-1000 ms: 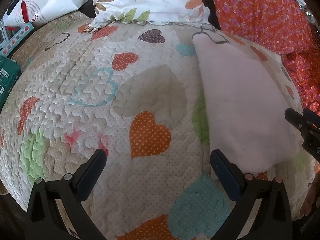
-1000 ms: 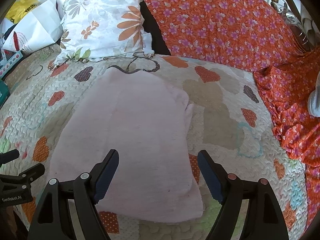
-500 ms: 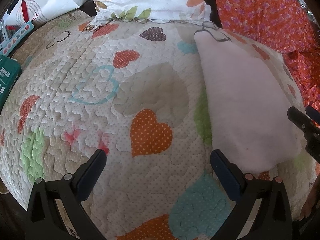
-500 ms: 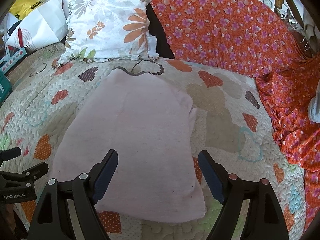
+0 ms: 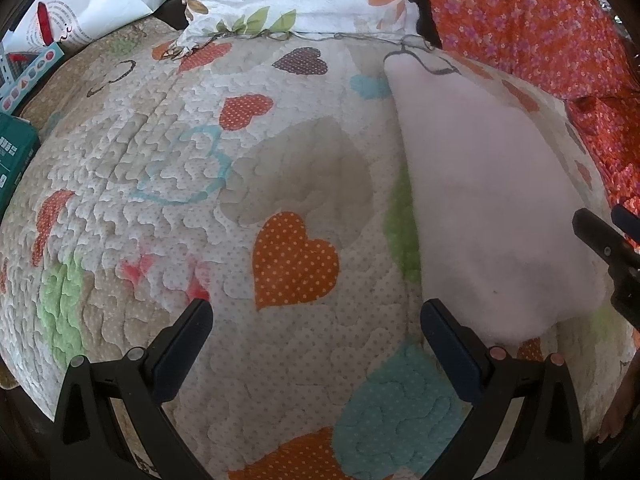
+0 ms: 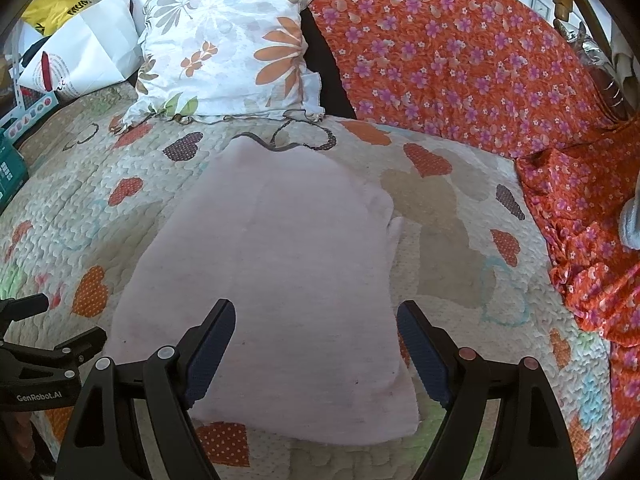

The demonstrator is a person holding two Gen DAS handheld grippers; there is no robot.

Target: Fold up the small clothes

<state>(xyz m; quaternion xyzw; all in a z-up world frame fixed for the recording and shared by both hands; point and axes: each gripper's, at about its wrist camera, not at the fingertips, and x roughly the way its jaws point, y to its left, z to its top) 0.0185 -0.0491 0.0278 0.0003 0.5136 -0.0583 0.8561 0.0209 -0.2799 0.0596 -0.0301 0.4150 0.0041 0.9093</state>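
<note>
A pale pink garment (image 6: 280,272) lies flat and folded lengthwise on the heart-patterned quilt (image 6: 440,208). In the left wrist view the garment (image 5: 492,208) lies to the right. My right gripper (image 6: 316,344) is open and empty, hovering over the garment's near end. My left gripper (image 5: 316,344) is open and empty over the bare quilt (image 5: 200,184), left of the garment. The right gripper's fingers (image 5: 600,240) show at the right edge of the left wrist view; the left gripper shows at the lower left of the right wrist view (image 6: 44,344).
A floral pillow (image 6: 232,52) and an orange flowered cushion (image 6: 452,64) stand at the back. Orange flowered cloth (image 6: 592,232) lies bunched at the right. White bags (image 6: 80,52) and a green box (image 5: 12,160) sit at the far left.
Both grippers have drawn back slightly toward me and risen a little; the garment lies as before. Both stay open.
</note>
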